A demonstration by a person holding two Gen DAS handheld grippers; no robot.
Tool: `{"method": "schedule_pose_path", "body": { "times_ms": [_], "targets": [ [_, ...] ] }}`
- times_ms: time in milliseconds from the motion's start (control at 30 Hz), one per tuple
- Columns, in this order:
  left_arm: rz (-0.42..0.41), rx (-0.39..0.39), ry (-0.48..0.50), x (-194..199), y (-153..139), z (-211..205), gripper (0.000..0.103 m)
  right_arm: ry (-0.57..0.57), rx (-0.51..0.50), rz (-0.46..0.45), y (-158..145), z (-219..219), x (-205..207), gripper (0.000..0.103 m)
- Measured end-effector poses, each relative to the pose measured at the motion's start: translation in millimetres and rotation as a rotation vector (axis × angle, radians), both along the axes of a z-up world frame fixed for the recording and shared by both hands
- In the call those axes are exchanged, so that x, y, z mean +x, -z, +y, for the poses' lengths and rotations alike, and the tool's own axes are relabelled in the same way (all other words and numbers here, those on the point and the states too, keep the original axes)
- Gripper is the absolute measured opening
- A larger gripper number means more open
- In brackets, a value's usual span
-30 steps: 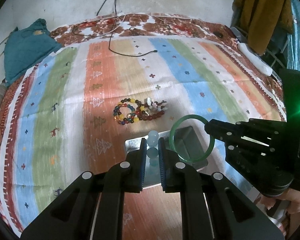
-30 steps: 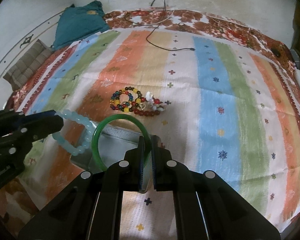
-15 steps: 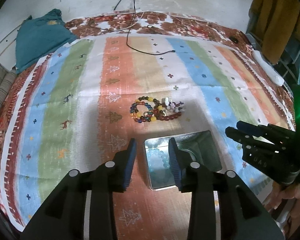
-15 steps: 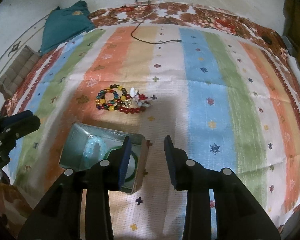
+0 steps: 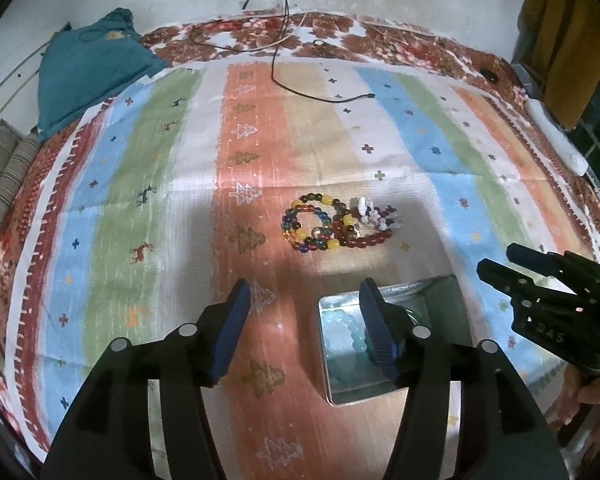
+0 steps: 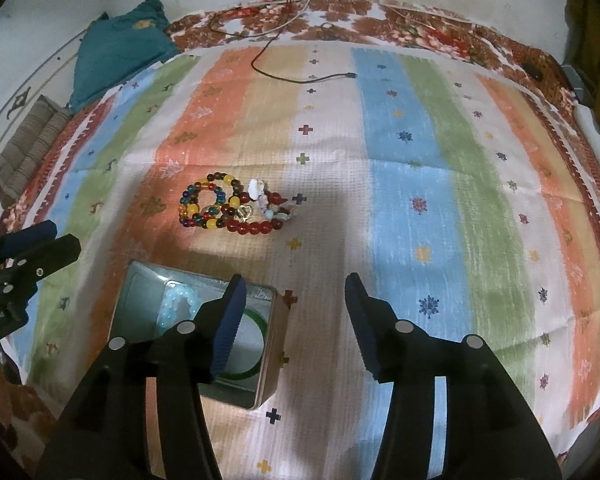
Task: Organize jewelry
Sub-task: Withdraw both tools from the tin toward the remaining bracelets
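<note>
Both bangles have left my tongs since a second ago: the pale blue bead bracelet and the green jade bangle now lie inside the metal tin, and both pairs have opened wider and drawn back from it.

Taking the tin as my landmark, the striped bedspread spreads under and all round it. My left tongs hang just this side of the tin's left edge, jaws spread wide and holding nothing; my right tongs sit off its right side, likewise wide apart and empty.

Beyond the tin's far edge, a little apart from it, lies the remaining heap: a multicoloured bead bracelet, a dark red bead bracelet and a small pale charm bracelet, overlapping one another. That heap runs longways left to right, straight ahead of both tongs, and I judge my left pair slightly the nearer for the multicoloured one.
</note>
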State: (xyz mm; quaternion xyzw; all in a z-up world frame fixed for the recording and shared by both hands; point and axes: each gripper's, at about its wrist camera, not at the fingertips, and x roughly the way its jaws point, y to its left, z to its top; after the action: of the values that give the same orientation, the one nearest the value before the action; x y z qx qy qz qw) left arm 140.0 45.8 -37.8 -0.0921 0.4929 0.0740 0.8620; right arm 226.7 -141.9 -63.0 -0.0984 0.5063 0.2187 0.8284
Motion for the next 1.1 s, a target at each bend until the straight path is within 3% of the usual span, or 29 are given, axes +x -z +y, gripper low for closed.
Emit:
{"method": "schedule_pose_path", "body": {
  "times_ms": [567, 1100],
  "targets": [
    [0.056, 0.045, -0.011, 34, 17, 16, 0.069, -0.032, -0.015, 0.008, 4, 13, 25, 0.071],
    [0.108, 0.068, 0.034, 70, 39, 19, 0.069, -0.051, -0.031, 0.055, 21, 30, 54, 0.072]
  ]
}}
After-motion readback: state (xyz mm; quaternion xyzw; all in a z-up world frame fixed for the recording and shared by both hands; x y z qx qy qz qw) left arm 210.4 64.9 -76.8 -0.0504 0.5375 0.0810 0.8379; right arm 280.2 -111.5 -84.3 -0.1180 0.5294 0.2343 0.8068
